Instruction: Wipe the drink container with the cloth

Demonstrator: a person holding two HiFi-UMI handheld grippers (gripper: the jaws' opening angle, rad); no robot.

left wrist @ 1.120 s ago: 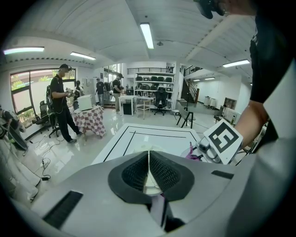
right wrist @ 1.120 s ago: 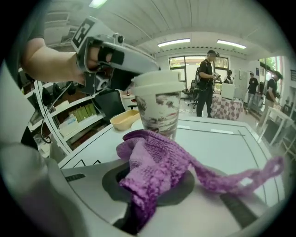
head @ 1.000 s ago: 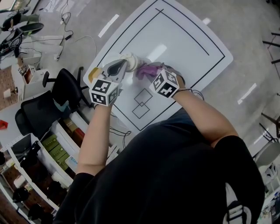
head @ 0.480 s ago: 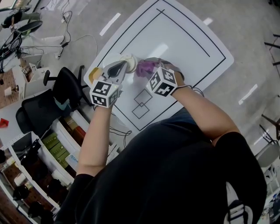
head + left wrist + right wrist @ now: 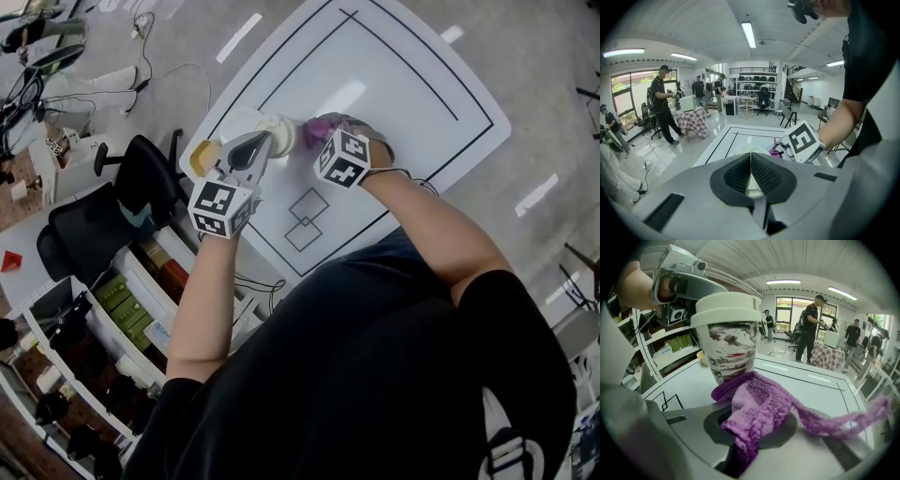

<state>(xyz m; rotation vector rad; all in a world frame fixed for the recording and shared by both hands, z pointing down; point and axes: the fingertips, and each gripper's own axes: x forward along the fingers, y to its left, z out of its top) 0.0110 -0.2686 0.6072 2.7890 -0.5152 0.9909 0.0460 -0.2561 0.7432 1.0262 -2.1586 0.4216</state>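
A: Two grippers are over the counter [image 5: 403,84]. What is each one on?

B: The right gripper [image 5: 752,420] has its fingers clamped on the purple cloth [image 5: 759,404]. A thick bunch of it fills the gap between them, and a thin tail trails off to the right above the counter top.

A: And the drink container?

B: The drink container [image 5: 729,341] stands upright on the left part of the counter. It is a clear cup, streaked dark and red inside, with a white lid [image 5: 726,305]. The far edge of the cloth touches its lower wall.

A: What about the left one?

B: The left gripper [image 5: 751,157] reaches the lid from the left and from above. Its fingers [image 5: 766,176] are drawn together with the tips meeting, and a sliver of white lid shows between the pads. They seem to pinch the lid's rim, though the view is too tight to be sure.

A: How does it look from the head view?

B: The container sits between the two grippers. The cloth is just to its right and the left gripper's nose is over its left side.

A: Anything else around?

B: A small yellow bowl [image 5: 201,157] sits at the counter's left edge, near the container but apart from it. Off the counter to the left are a black office chair [image 5: 141,187] and shelves [image 5: 103,319]. Far behind, people [image 5: 811,326] stand by a table [image 5: 829,355] with a checked cover.
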